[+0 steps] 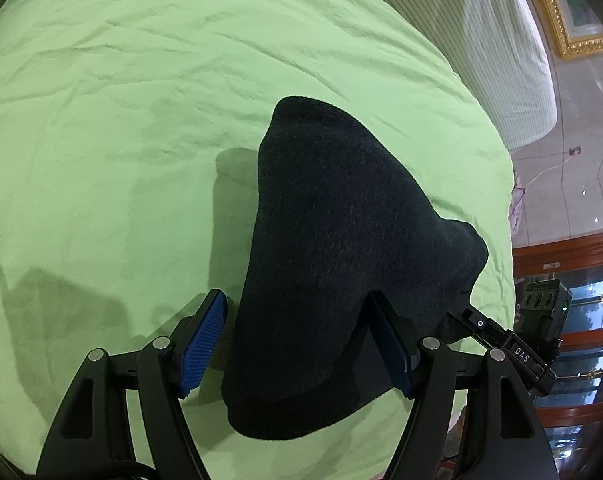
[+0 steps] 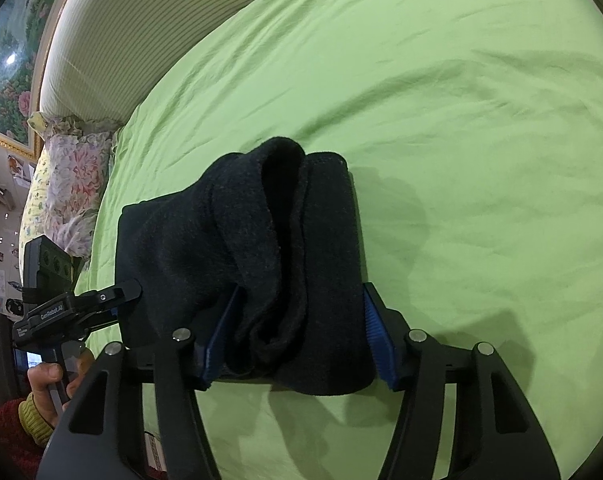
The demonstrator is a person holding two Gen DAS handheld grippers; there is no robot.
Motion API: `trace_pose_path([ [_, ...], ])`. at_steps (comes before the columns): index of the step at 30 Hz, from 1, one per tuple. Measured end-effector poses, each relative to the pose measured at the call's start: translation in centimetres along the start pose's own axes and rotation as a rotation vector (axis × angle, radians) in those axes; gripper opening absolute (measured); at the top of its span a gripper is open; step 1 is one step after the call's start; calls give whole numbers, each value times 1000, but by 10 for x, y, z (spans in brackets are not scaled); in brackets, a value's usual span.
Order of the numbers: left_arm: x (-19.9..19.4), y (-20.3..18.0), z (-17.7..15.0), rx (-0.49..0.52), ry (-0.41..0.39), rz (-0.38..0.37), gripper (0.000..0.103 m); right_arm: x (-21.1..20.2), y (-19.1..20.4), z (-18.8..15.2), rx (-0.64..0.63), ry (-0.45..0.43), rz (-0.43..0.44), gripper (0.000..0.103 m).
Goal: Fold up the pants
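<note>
Both tongs are spread wide: left tongs (image 1: 297, 344) and right tongs (image 2: 297, 336) each straddle the folded pants (image 1: 341, 248) on the bed (image 1: 101, 120).

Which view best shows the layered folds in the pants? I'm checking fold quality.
The right wrist view: the black pants show their layered edges and a fold opening between the right tool's fingers. The left wrist view shows only a smooth dark outer face.

A wrinkled green sheet (image 2: 441, 100) covers the bed. A striped headboard (image 2: 113, 36) stands behind it, floral pillows (image 2: 73, 184) lie beside it, and a gilt-framed painting (image 2: 9, 64) hangs nearby.
</note>
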State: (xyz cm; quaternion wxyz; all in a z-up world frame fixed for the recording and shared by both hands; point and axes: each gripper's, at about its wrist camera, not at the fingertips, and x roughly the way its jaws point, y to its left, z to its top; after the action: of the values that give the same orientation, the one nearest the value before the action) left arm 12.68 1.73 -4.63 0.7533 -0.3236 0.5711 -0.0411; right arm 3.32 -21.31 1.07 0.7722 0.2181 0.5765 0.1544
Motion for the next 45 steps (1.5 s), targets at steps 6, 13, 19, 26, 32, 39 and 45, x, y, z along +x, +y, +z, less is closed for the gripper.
trace_pose_path([
  [6, 2, -5, 2, 22, -7, 17, 70, 2, 1, 2, 19, 14, 7, 64],
  [13, -3, -15, -2, 112, -24, 72, 52, 4, 9, 1, -6, 3, -10, 64],
  [19, -12, -22, -6, 170, -48, 89, 35, -1, 20, -1, -63, -24, -13, 53],
  [26, -32, -32, -7, 198, -86, 85, 30, -11, 28, 2, -79, -44, 42, 45],
  [32, -55, -28, -5, 192, -127, 91, 28, -14, 44, 6, -104, -49, 76, 43],
  [39, -96, -6, 4, 157, -197, 133, 28, -1, 83, 16, -172, -40, 121, 43],
  [45, -129, 18, 17, 145, -258, 190, 28, 23, 120, 30, -239, -24, 147, 43],
])
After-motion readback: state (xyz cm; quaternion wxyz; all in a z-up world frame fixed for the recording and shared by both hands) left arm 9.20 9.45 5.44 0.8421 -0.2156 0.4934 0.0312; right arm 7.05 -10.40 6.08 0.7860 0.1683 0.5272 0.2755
